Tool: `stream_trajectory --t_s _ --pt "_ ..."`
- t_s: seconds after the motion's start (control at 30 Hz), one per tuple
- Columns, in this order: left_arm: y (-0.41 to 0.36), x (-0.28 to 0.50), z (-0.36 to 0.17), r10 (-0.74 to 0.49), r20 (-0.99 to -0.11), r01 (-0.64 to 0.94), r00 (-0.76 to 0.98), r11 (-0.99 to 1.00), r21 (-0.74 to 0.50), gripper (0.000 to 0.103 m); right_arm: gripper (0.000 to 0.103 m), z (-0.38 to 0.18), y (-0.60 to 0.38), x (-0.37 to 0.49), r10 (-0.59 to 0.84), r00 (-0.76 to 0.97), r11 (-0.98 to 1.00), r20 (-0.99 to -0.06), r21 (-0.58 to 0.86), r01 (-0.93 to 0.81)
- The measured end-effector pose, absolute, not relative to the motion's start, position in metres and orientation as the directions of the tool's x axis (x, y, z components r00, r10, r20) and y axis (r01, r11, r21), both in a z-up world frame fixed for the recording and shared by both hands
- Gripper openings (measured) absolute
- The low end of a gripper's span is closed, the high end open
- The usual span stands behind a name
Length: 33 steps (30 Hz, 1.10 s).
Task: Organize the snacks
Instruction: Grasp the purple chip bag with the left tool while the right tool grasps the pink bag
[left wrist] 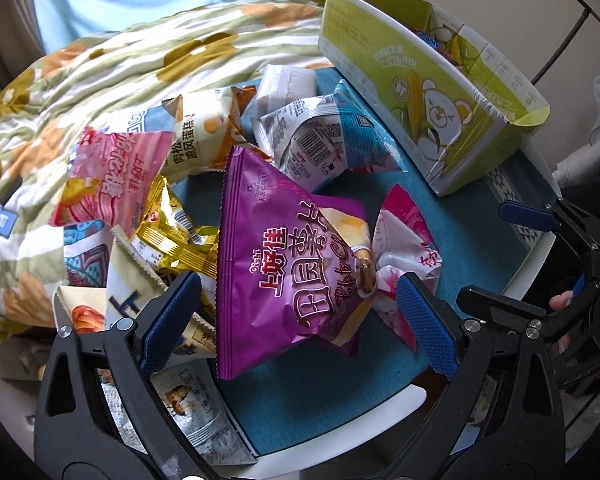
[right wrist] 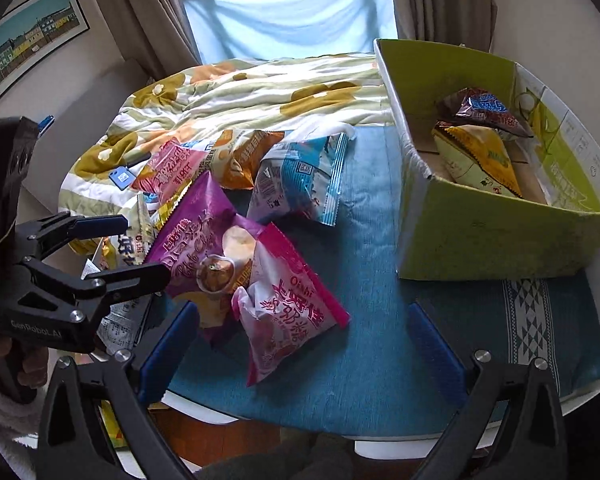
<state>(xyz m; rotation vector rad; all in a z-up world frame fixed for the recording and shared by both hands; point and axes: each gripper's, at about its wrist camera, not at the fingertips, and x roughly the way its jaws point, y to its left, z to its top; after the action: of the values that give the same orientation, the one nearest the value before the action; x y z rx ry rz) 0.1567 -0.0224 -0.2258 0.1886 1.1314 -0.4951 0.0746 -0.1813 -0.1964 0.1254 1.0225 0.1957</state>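
Note:
A pile of snack bags lies on the blue mat (right wrist: 360,240). A purple chip bag (left wrist: 284,264) lies in front of my left gripper (left wrist: 296,320), whose open jaws stand either side of it without touching; it also shows in the right wrist view (right wrist: 196,236). A pink bag (right wrist: 284,312) leans on the purple one. My right gripper (right wrist: 300,344) is open and empty just in front of the pink bag. A green cardboard box (right wrist: 480,232) at the right holds a yellow bag (right wrist: 480,160) and a dark bag (right wrist: 484,110).
A blue-white bag (right wrist: 296,184), an orange bag (right wrist: 240,160), a pink bag (left wrist: 112,176) and gold packets (left wrist: 168,232) lie behind. A flowered quilt (right wrist: 240,96) covers the bed beyond. The white table edge (right wrist: 596,360) runs along front and right.

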Motion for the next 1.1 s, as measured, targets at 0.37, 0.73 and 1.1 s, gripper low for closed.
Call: stream_trajectory --t_s 0.37,0.73,1.1 --pt "-0.036 0.173 -0.260 -0.260 -0.933 0.494 0.250 0.863 -0.108 0.093 0.103 -0.245 -0.161 0.094 0.247 0.419 0.949 -0.874 0.132 -0.285" --pt "-0.037 0.170 -0.260 -0.255 -0.936 0.502 0.241 0.858 -0.105 0.068 0.103 -0.263 -0.155 0.109 0.278 0.371 0.931 -0.886 0.153 -0.332" --pt "-0.033 0.162 -0.249 -0.228 -0.935 0.488 0.270 0.870 -0.071 0.062 0.103 -0.265 -0.152 0.115 0.285 0.362 0.924 -0.887 0.155 -0.348"
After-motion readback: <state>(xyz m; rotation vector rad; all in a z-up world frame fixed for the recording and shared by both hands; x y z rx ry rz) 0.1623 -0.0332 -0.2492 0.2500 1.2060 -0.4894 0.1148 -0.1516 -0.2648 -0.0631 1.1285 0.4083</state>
